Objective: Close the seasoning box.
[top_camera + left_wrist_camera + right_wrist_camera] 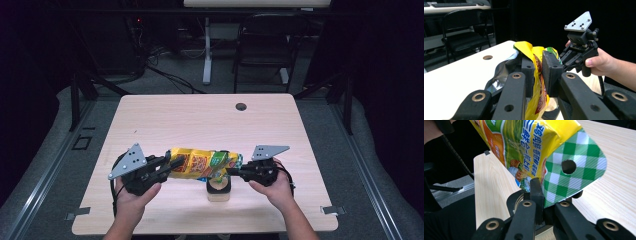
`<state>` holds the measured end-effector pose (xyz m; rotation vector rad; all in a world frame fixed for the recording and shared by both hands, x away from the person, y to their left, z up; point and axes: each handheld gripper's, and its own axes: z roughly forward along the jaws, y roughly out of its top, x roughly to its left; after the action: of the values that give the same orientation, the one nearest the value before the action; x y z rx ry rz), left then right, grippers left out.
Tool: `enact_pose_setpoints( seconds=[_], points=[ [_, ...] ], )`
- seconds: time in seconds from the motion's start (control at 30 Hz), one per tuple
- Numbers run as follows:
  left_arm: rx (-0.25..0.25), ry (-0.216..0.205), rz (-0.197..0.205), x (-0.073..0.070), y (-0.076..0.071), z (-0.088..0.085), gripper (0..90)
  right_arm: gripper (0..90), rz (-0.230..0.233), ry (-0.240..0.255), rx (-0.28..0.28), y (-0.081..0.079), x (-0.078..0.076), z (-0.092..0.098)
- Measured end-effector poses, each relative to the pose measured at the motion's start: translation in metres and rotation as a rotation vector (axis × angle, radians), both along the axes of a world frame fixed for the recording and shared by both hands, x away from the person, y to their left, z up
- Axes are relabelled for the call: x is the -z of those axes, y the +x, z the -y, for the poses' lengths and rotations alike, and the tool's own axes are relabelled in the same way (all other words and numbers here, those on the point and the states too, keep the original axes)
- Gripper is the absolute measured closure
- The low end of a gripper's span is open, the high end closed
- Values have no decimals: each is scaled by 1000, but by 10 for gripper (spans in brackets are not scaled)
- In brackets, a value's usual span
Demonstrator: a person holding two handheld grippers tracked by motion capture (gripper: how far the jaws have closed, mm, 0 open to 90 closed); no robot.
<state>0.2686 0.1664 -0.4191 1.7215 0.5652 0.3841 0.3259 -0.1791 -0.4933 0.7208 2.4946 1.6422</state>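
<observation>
Hands: two, entering the high view from the near edge, the left hand (131, 196) and right hand (274, 189) each holding a gripper.

Left gripper (167, 165): jaws clamped on the left end of the bag (202, 164). Its own view shows both black pads pressed against the crumpled yellow film (537, 82), with silver lining exposed at the torn or folded end (499, 80).

Right gripper (231, 172): jaws closed on the bag's right end. Its own view shows the grip at the lower edge of the green-and-white checked seal (574, 173), which carries a round hang hole (568, 166); printed characters run along the yellow face. The left gripper view shows this gripper farther off (567, 58), grey plate on top, fingers wrapped round its handle.

Bag: yellow snack bag, held level between the two grippers, above the table (200, 120), near its front edge.

Block (219, 189): pale wooden block with a round dark-rimmed recess, on the table directly below the bag's right part; partly visible under the bag in both gripper views.

Table: light wood, a cable hole (241, 106) near the far edge.

Beyond: a dark chair (265, 42) and a white desk leg (206, 50) on the floor.
</observation>
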Motion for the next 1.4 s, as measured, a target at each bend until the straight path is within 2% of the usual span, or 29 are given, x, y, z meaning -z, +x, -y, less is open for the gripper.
enact_pose_setpoints(
  seconds=[0.13, 0.57, 0.87, 1.17, 1.4],
  points=[
    [-3, 3, 4, -2, -1, -1, 806, 894, 1, 8, 9, -1, 2, -4],
    [-9, -9, 15, -6, -2, -7, 806, 896, -16, 5, -45, -3, 3, -11],
    [-7, -19, 10, -4, -1, -7, 803, 897, -18, -5, -66, -3, -1, -8],
    [-12, -15, -4, -1, 1, -7, 800, 897, -14, -13, -66, -3, -4, -5],
    [-6, -10, -4, 1, 1, -4, 801, 896, -1, -4, -40, -2, -7, 0]
  ],
)
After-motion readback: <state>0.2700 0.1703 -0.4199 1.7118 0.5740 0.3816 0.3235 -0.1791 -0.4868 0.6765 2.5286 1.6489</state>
